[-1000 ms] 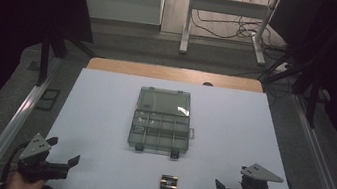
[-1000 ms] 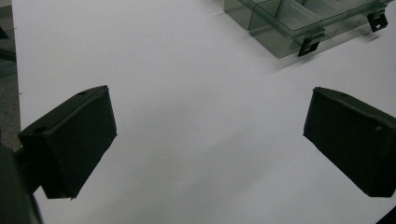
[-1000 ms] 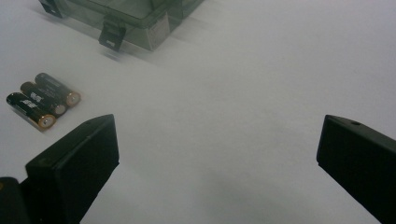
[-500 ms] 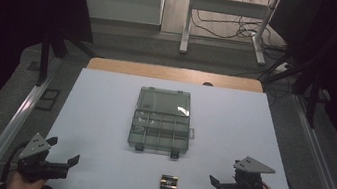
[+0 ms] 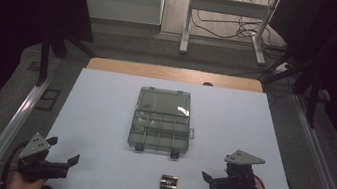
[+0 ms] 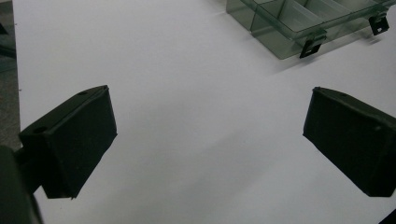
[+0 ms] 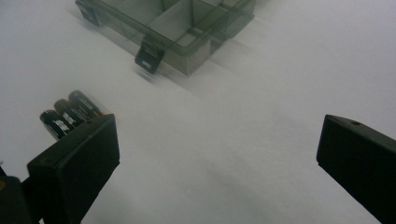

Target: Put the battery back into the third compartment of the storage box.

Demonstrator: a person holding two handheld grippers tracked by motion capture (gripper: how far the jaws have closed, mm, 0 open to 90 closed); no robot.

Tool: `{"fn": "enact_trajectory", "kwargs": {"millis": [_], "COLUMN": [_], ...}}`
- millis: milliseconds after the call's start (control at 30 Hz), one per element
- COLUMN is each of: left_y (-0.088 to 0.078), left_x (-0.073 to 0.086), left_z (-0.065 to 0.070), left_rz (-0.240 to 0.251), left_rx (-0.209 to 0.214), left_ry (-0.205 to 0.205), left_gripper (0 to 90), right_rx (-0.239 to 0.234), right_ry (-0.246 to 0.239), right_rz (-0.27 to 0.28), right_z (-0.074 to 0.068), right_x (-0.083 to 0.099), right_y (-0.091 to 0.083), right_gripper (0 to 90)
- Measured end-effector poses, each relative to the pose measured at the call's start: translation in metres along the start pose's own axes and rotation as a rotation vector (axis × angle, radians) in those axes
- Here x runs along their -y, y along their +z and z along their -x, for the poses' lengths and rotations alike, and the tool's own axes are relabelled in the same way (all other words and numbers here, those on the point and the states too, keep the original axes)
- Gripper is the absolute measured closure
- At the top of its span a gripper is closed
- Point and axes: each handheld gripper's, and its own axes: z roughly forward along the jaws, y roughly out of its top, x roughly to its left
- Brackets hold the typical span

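A clear grey compartment box (image 5: pixel 161 121) lies open in the middle of the white table (image 5: pixel 103 110), its lid folded back and two black latches at its near edge. A small pack of batteries (image 5: pixel 169 182) lies near the front edge, below the box. My right gripper (image 5: pixel 210 180) is open, low over the table just right of the batteries (image 7: pixel 70 114), which sit beyond its left jaw. The box corner (image 7: pixel 187 28) lies ahead of it. My left gripper (image 5: pixel 62 154) is open at the front left with nothing between its jaws; the box (image 6: pixel 299 23) is far ahead to its right.
Metal rails run along both sides of the table (image 5: pixel 10 126). A wooden strip (image 5: pixel 174 73) borders the far edge. Beyond it stand a white frame's legs (image 5: pixel 187 21) and cables on the floor.
My right gripper has moved left and slightly forward toward the batteries. The left gripper has stayed in place.
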Motion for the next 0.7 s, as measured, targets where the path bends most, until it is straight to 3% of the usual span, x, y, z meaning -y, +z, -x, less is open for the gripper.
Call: {"fn": "enact_trajectory", "kwargs": {"millis": [400, 700], "left_y": [0.000, 0.001], "left_x": [0.000, 0.000], "left_z": [0.000, 0.000], "left_rz": [-0.002, -0.007], "left_rx": [0.001, 0.000], "left_ry": [-0.001, 0.003], "left_gripper": [3.0, 3.0], "right_rx": [-0.054, -0.095], "right_ry": [-0.016, 0.001], "right_rz": [0.002, -0.055], "right_z": [-0.005, -0.012], "right_x": [-0.013, -0.024], "right_y": [0.012, 0.023], "right_gripper": [0.0, 0.0]}}
